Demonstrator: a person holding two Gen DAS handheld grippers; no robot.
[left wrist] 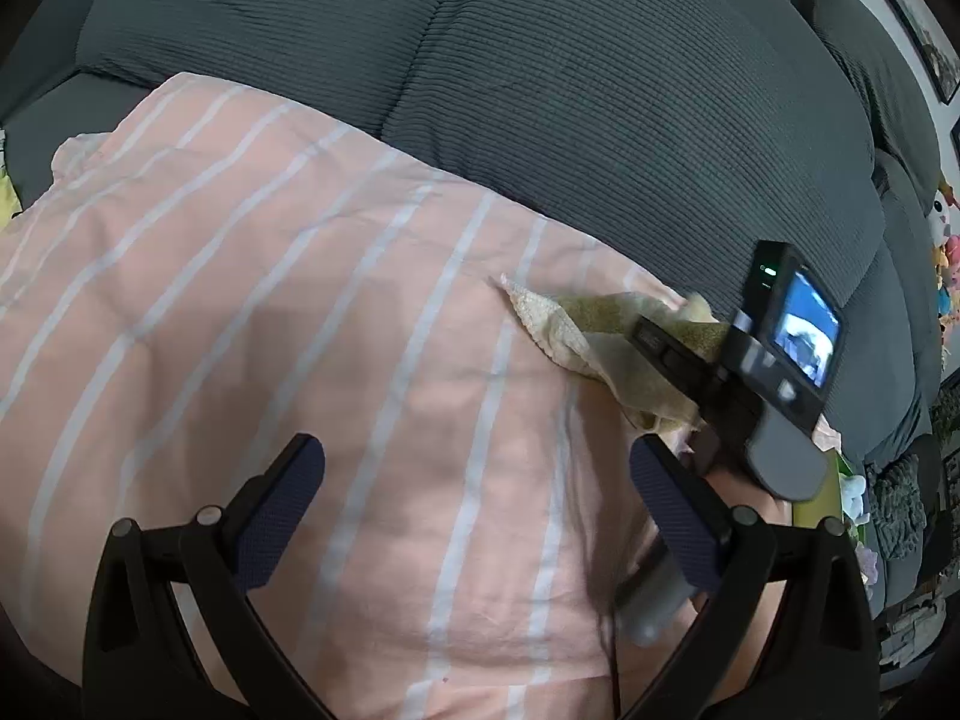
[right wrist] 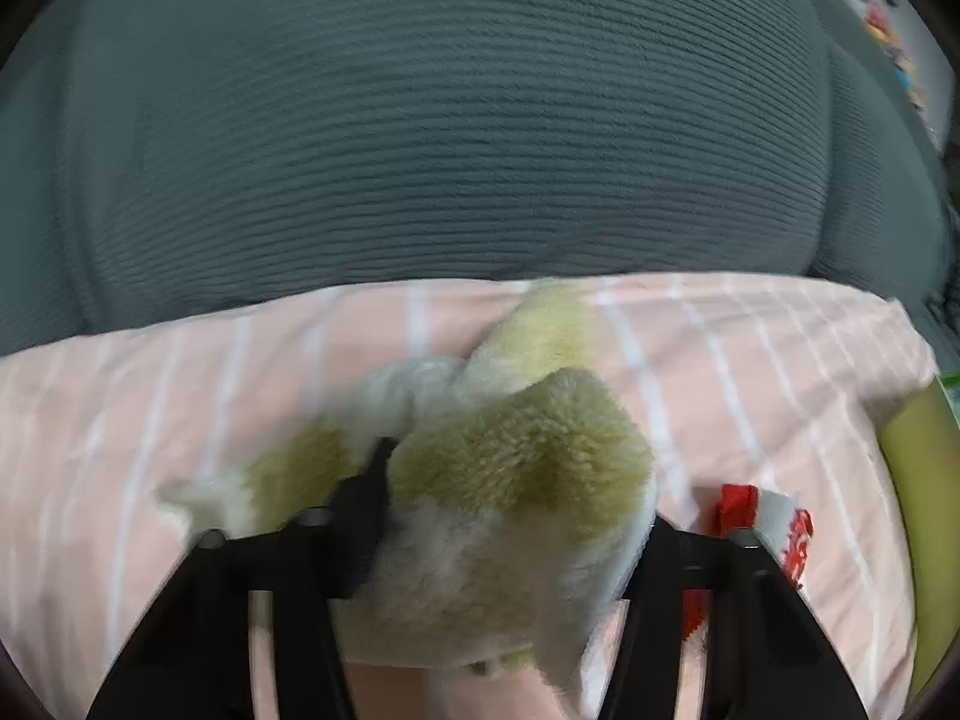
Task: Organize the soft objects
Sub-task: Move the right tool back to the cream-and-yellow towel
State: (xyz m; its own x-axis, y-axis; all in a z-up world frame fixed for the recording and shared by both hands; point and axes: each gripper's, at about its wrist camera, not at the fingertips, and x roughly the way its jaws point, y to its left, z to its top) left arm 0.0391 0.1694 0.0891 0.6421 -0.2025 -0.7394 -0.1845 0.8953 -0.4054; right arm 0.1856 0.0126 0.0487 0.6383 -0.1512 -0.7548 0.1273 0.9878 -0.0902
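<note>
**Q:** What is my right claw holding, and where is it?

**A:** My right claw (right wrist: 504, 516) is closed on a plush toy (right wrist: 516, 480), fluffy, cream and olive-yellow. The jaws pinch into its thick pile, and the fabric bulges over and between them. The toy sits low over a pink pillow with white stripes (right wrist: 750, 372), which lies against a dark grey ribbed sofa cushion (right wrist: 450, 120). Whether the toy's far end rests on the pillow or just hangs over it, I cannot tell.

**Q:** How will it handle?

**A:** I judge it light, limp and squashy. It will sag from any grip and cannot break. The pile may slip, so a deep bite into the stuffed body should hold better than a floppy edge.

**Q:** And my left claw?

**A:** My left claw (left wrist: 474, 516) hangs wide open and empty over the same pillow, touching nothing. From there I see the toy beside the right claw's camera unit (left wrist: 786, 336).

**Q:** Any containers?

**A:** A yellow-green edge (right wrist: 918, 480) shows at the far right, perhaps a bin; what is in it is hidden. A small red and white item (right wrist: 774, 525) lies on the pillow by my right claw.
</note>
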